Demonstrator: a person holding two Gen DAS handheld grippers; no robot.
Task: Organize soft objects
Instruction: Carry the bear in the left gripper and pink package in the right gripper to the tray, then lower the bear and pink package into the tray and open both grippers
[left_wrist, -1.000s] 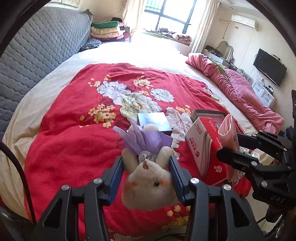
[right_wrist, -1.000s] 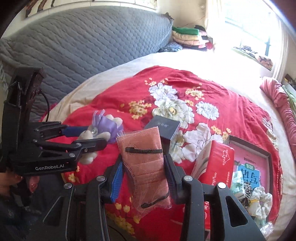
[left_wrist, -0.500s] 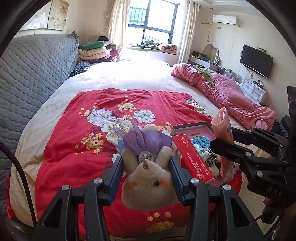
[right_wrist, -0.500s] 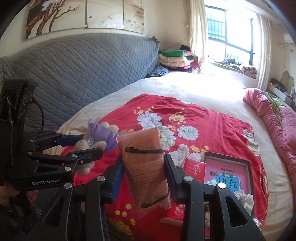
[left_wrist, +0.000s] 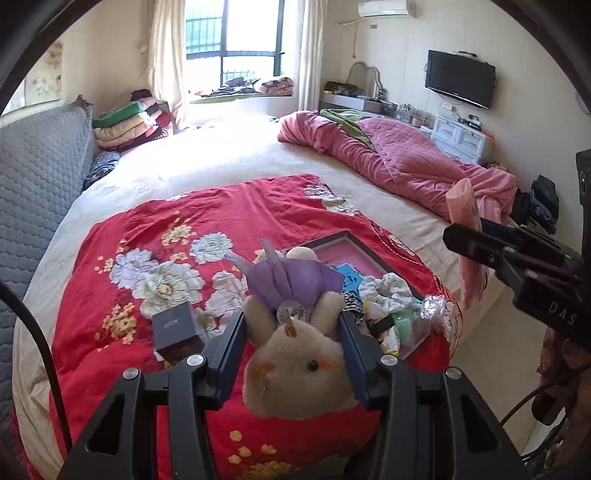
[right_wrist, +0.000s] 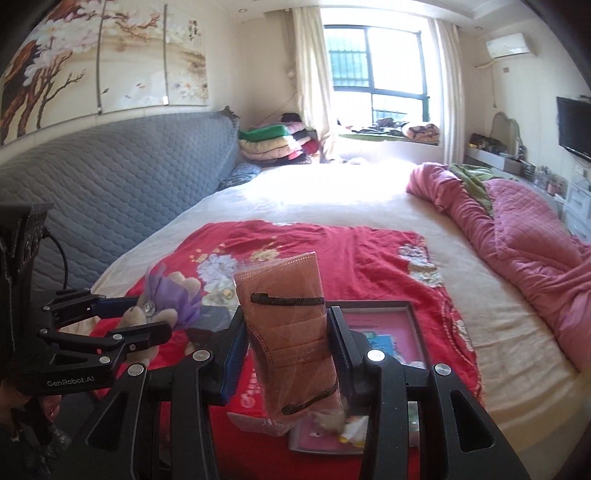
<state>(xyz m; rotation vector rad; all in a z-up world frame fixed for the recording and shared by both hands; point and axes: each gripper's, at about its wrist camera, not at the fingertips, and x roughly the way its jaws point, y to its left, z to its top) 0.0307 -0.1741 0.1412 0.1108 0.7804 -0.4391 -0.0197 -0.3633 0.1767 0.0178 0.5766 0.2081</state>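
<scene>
My left gripper (left_wrist: 293, 334) is shut on a cream plush bunny (left_wrist: 295, 369) with a purple bow, held above the red floral blanket (left_wrist: 147, 236). My right gripper (right_wrist: 288, 339) is shut on a packet of orange face masks (right_wrist: 288, 317) in clear plastic. The right gripper also shows at the right of the left wrist view (left_wrist: 491, 243), and the left gripper with the bunny (right_wrist: 162, 306) shows at the left of the right wrist view. A dark-framed tray with a pink lining (left_wrist: 351, 251) lies on the blanket, holding scrunchies and small items.
A small dark box (left_wrist: 175, 328) lies on the blanket left of the bunny. A red tissue pack (right_wrist: 255, 398) sits under my right gripper. A crumpled pink quilt (left_wrist: 406, 166) lies at the bed's right. A grey padded headboard (right_wrist: 110, 192) and folded bedding (right_wrist: 273, 142) are at left.
Both grippers have risen and tilted upward with their loads, so more of the room shows. The bunny and the mask packet stay gripped. The tray now sits behind the bunny.
</scene>
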